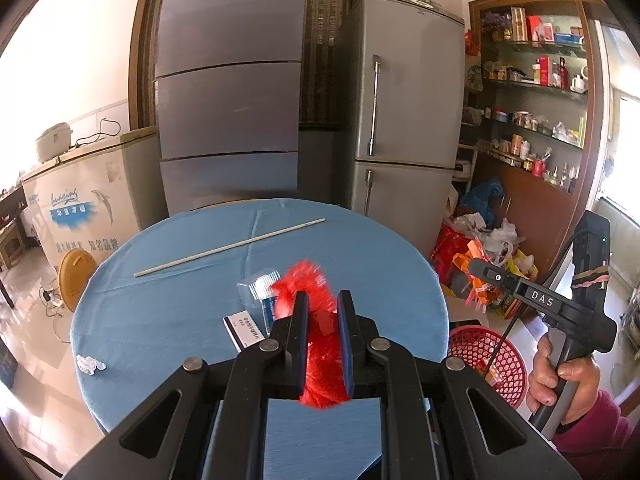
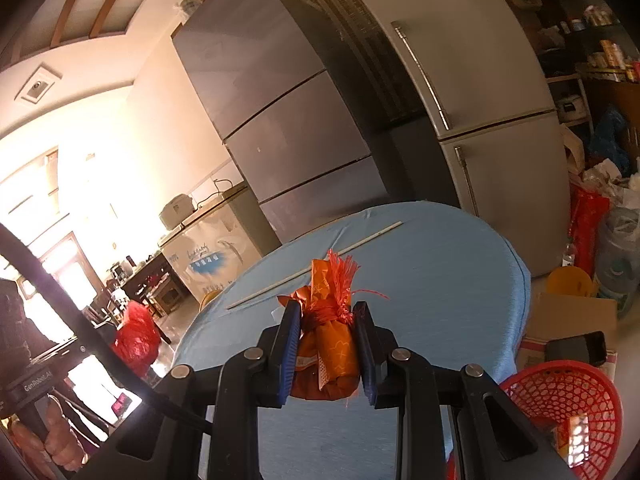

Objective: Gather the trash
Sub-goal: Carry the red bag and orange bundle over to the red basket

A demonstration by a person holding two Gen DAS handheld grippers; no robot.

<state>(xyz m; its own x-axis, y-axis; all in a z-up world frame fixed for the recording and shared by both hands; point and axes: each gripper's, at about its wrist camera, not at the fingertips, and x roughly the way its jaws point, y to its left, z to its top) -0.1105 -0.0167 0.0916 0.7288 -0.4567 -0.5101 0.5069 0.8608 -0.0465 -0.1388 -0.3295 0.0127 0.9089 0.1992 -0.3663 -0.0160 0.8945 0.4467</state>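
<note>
- The left gripper [image 1: 323, 312] is clamped on a crumpled red plastic bag [image 1: 320, 344], whose frilly top sticks out past the fingertips toward twelve o'clock; bag and claw hang above the near edge of the table.
- The right gripper [image 2: 327, 320] is closed tight on an orange wrapped bundle [image 2: 328, 354] tied at the neck with red string, a tassel fanning up at twelve o'clock.
- More trash lies on the round blue-covered table [image 1: 160, 312]: a clear packet with blue print [image 1: 262, 292] just at ten o'clock from the red bag, a small white card [image 1: 243, 330] beside it at nine o'clock, and a crumpled white wad [image 1: 90, 364] well apart near the table's edge at eight o'clock.
- A long thin white stick [image 1: 230, 247] lies slantwise across the far half of the table.
- A red mesh basket [image 1: 488, 364] sits off the table at three o'clock, something small already inside.
- In the left camera's view a hand [image 1: 560, 380] in a magenta sleeve grips the other tool's handle at four o'clock.
- Two grey fridges [image 1: 228, 92] stand behind the table.
</note>
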